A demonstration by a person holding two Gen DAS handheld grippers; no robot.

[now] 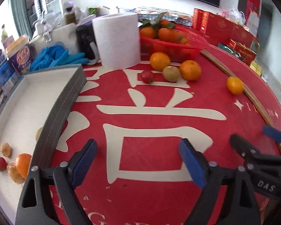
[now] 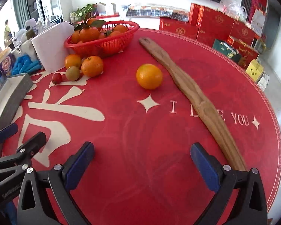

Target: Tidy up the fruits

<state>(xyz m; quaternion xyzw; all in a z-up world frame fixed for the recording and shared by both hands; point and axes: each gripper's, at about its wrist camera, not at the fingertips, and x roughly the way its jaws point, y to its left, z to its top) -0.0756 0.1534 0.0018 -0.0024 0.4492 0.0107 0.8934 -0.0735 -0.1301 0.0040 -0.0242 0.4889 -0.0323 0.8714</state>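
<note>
Both jaws wide — nothing held.

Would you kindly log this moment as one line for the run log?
left tool: open, empty | right tool: open, empty | lone orange: on mat beside wooden stick | grey tray: holds some fruit
</note>
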